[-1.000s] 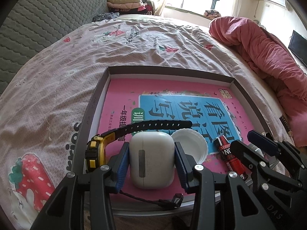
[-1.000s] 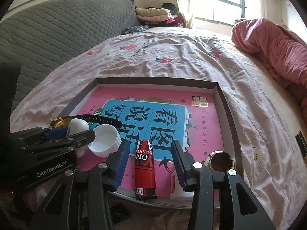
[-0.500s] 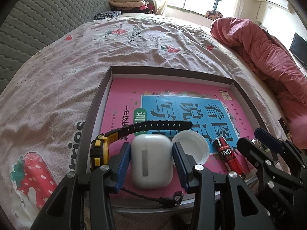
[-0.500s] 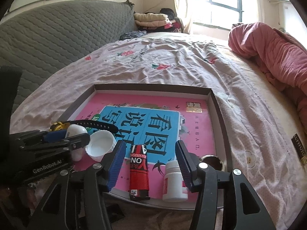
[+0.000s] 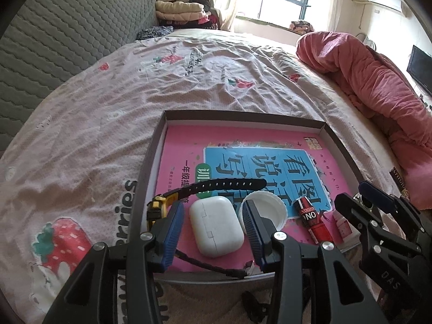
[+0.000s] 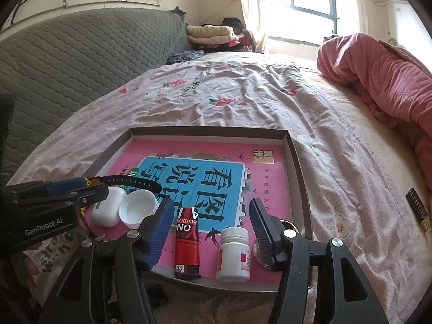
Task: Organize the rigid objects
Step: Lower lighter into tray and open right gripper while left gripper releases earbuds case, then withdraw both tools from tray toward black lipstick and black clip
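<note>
Right tongs [image 6: 210, 232] just opened wide, clear of red lighter [image 6: 186, 245] and white bottle [image 6: 234, 251], both released in tray [image 6: 297, 162]. Left tongs [image 5: 213, 232] half open, flanking white case [image 5: 216, 229] without pressing. Placement apparently done; retreat next.

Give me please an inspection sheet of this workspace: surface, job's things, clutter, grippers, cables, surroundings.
Surface: shallow grey-rimmed tray lined with a pink book, on a strawberry-print bedsheet.
Job's things: white earbud case, white plastic cap, yellow-and-black watch, red lighter, upright white pill bottle, all in the tray.
Clutter: nothing seen.
Grippers: left gripper open around the case; right gripper open, jaws just widened, around lighter and bottle.
Cables: nothing seen.
Surroundings: pink quilt, grey headboard, window.
</note>
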A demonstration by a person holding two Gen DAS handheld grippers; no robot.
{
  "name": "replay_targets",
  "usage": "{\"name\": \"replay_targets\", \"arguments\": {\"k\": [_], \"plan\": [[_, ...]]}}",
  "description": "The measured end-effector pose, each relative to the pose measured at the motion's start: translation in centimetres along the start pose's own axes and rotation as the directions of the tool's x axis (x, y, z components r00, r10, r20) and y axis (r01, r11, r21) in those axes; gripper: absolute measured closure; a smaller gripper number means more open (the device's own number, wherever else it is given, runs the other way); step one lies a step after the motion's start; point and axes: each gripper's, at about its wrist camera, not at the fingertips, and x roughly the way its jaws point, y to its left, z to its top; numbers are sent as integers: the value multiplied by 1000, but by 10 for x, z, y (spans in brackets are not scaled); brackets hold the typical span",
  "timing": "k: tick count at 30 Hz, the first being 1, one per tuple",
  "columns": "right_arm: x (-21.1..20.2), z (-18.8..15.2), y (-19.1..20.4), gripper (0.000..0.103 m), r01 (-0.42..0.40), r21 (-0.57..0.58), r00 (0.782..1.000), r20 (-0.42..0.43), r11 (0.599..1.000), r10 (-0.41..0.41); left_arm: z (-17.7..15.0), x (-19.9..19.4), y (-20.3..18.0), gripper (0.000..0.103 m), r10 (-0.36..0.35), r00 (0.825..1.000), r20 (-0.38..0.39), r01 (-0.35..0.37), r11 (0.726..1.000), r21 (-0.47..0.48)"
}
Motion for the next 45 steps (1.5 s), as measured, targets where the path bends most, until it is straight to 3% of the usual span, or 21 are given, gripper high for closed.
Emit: {"name": "replay_targets", "arguments": {"k": [7, 11, 27, 45], "plan": [[-14, 1, 3, 42, 1, -14, 999, 37, 1000, 0, -3, -16, 2, 58, 6, 1000, 17, -5, 1000, -22], [-23, -2, 6, 32, 1, -25, 999, 54, 1000, 1, -6, -25, 1, 58, 4, 1000, 17, -3, 1000, -17], [-44, -17, 19, 30, 42, -44, 997, 68, 998, -39, -14, -44, -3, 54, 13, 1000, -8, -13, 1000, -3], [-48, -50, 51, 30, -20, -24, 998, -64, 1000, 19, -30, -48, 4, 54, 10, 998, -66, -11, 1000, -12]]}}
